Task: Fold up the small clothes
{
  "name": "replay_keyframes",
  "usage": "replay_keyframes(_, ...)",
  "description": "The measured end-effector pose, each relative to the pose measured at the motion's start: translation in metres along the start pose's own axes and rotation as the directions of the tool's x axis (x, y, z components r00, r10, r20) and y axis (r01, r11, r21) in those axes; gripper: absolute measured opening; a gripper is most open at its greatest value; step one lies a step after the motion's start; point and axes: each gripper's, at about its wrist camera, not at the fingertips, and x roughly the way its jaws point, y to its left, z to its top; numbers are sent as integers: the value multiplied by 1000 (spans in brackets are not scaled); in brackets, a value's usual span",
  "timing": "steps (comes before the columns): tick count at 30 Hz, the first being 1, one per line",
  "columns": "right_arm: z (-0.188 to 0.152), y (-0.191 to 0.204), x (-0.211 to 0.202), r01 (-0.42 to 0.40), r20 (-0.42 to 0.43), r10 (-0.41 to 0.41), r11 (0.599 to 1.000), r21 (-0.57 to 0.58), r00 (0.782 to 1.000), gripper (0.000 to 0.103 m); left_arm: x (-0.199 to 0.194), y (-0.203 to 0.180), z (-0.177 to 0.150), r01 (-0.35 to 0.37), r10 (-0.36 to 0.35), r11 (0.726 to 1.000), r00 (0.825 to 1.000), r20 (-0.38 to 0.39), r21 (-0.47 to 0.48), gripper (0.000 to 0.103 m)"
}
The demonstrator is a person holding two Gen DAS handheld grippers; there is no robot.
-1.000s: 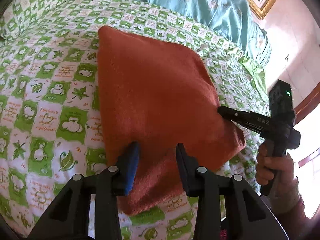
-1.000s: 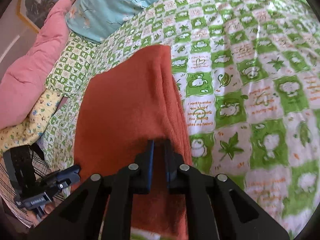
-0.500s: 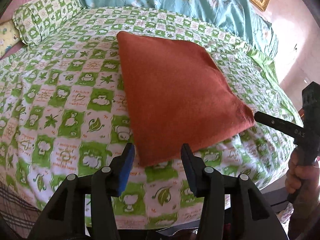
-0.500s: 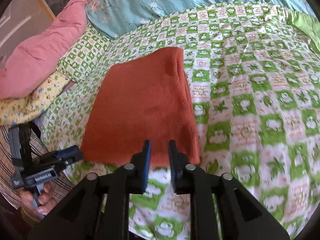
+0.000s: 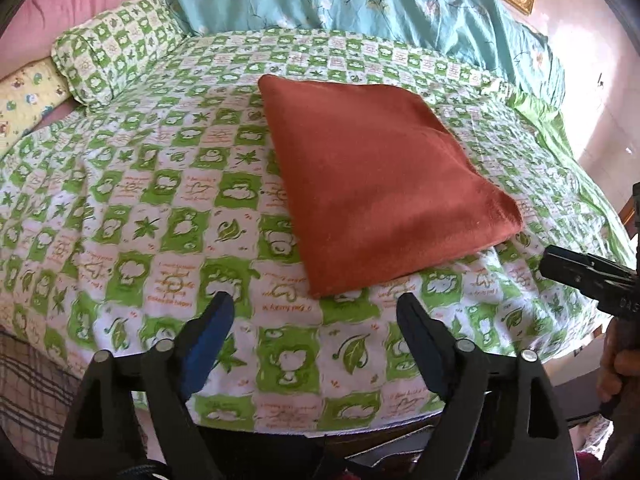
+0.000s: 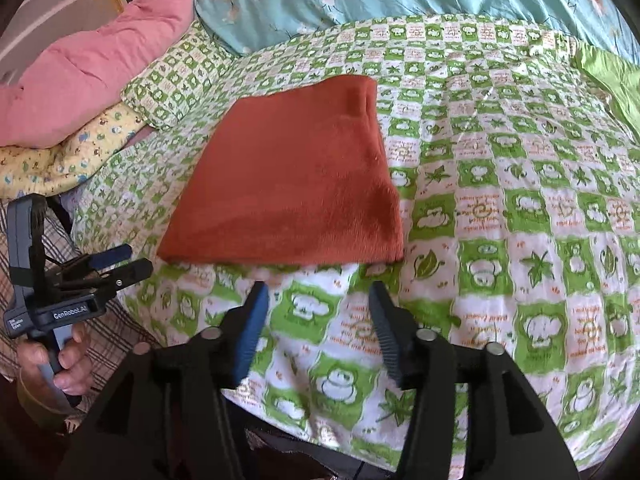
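Both tools stand released: the left tool (image 5: 310,312) and right tool (image 6: 318,292) have just been spreading their jaws, nothing between them. Near the bed's (image 5: 132,216) front edge lies a folded, fuzzy rust-orange cloth (image 5: 380,184), a flat square on the green-checked sheet. Only the right view shows a hand (image 6: 60,360) gripping the left tool's handle.

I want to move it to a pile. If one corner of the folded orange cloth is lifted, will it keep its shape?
Probably not. The orange cloth looks soft and fuzzy, so it would likely droop. Its layers lie loose along one edge, so they may fall open.
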Motion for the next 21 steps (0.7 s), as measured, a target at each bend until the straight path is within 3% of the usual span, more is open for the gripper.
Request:
replay_keyframes(4, -8, 4, -4, 4, -3, -4, 1000, -14, 1000, 72, -6, 3, -6, -33, 33, 999, 999, 13, 21, 84)
replay_keyframes(13, -24, 14, -13, 8, -4, -9, 998, -59, 1000, 79, -13, 5, -23, -67, 67, 997, 998, 12, 46, 85)
replay_keyframes(21, -30, 26, -30, -20, 28, 23, 994, -109, 999, 82, -39, -7, -25, -90, 83, 993, 993, 79, 77, 89)
